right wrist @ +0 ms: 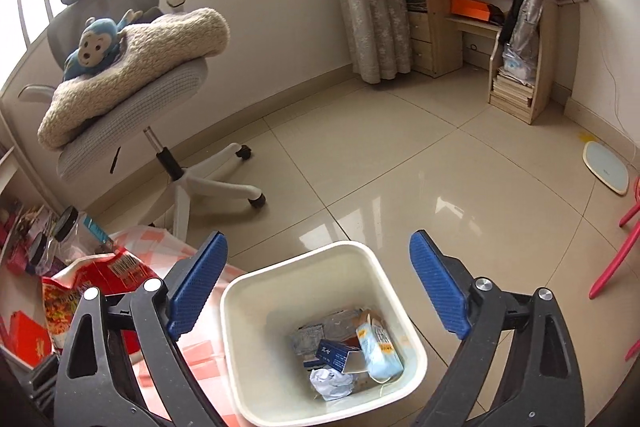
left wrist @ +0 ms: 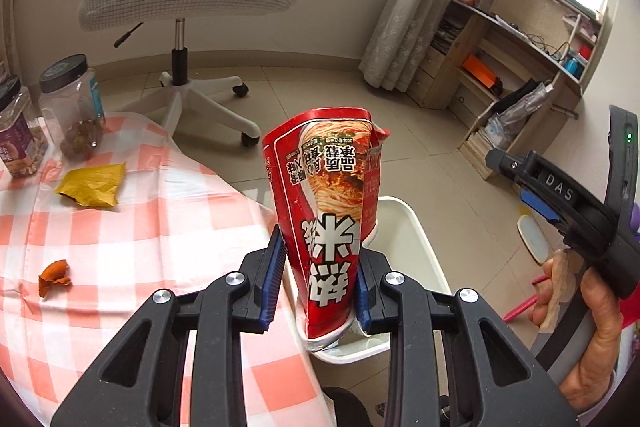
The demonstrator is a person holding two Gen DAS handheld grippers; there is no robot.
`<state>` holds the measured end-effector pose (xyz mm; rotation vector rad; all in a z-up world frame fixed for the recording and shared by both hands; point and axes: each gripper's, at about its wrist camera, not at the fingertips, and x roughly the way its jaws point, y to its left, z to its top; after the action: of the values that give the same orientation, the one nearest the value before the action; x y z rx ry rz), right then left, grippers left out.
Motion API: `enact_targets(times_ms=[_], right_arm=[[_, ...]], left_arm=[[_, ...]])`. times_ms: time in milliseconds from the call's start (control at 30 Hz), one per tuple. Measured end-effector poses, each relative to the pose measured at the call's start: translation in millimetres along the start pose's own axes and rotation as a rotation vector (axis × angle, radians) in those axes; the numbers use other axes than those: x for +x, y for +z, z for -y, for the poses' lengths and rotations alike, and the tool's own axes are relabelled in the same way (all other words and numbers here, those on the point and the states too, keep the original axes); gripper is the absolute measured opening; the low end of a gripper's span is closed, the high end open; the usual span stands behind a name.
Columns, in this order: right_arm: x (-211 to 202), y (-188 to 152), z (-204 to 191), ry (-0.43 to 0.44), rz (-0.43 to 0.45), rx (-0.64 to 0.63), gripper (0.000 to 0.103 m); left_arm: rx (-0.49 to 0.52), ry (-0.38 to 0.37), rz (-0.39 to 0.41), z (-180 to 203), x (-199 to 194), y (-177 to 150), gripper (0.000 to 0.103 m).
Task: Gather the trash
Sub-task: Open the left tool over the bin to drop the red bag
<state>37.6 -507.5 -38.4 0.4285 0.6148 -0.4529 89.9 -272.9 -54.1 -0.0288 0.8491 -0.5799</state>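
Left wrist view: left gripper (left wrist: pixel 320 287) clamps red noodle packet (left wrist: pixel 328 211), long axis upright, directly over white bin (left wrist: pixel 416 227) beside table edge. Right gripper (right wrist: pixel 318 291) hangs wide, empty, above bin.

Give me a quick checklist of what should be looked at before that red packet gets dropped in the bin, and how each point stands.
1. Red packet gripped by the left tool: ok, both pads press its sides.
2. Packet over the white bin: ok in the left view, its lower end sits above the rim.
3. Right tool out of the way: ok, jaws wide and empty, above the bin.
4. Room in the bin: ok, only scraps at the bottom.
5. Trash left on the checked tablecloth: not ok, a yellow wrapper and an orange peel remain.
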Motion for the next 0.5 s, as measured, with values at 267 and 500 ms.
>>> enact_targets(times_ms=[267,500], right_arm=[[-1,5,23,-0.028,0.012,0.050,0.090],[3,-3,-4,-0.029,-0.010,-0.048,0.093]], left_arm=[[-0.037,-0.058,-0.101,18,38,-7,0.037],[0.005,0.067,-0.067,-5,23,0,0.051]])
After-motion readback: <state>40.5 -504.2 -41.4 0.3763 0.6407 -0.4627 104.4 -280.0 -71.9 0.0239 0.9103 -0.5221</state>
